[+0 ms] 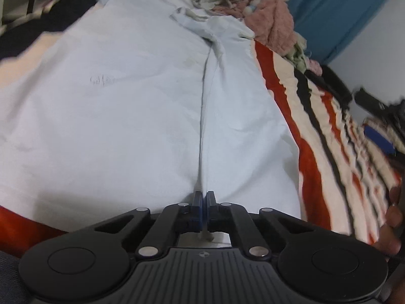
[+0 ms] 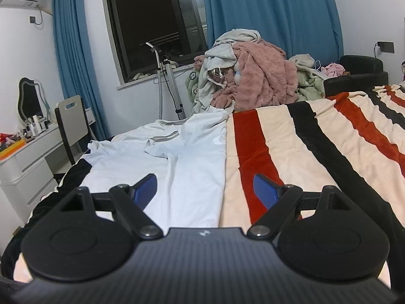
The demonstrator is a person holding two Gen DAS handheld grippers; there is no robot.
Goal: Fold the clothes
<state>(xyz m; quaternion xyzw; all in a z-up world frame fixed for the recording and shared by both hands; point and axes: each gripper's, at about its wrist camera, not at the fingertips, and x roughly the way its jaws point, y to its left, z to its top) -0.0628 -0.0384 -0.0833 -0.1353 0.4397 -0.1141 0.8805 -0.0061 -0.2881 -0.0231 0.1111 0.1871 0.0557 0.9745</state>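
Left gripper (image 1: 203, 197): lowest centre of the left wrist view, blue pads pressed together and clamped on a thin raised ridge of the pale shirt; a scrap of the cloth shows behind the pads, between the linkage bars.

Right gripper (image 2: 205, 190): bottom of the right wrist view, blue pads spread wide with nothing between them, poised over the shirt's near right edge where cloth meets blanket.

Pale shirt (image 2: 162, 157): spread on the bed, filling the centre and left of the left wrist view and the lower middle left of the right wrist view. Long axis runs from the camera toward the far side of the frame, collar end farthest (a grey-trimmed neckline shows there). One pinched crease runs straight up the frame from the left gripper's pads. One sleeve is folded across the chest; a small pale logo sits near the shirt's right edge.

Striped blanket (image 2: 316, 152): cream, red and black bands under the shirt, stretching off to the right of both views.

Hand (image 1: 391, 225): fingers at the right edge of the left wrist view.

Clothes pile (image 2: 253, 76): pink fleece and grey-green garments heaped beyond the shirt, upper centre.

Dressing table (image 2: 27, 157): left edge of the right wrist view, its top crowded with small bottles.

Blue curtains (image 2: 265, 7): farthest back, flanking a dark window (image 2: 152, 25).
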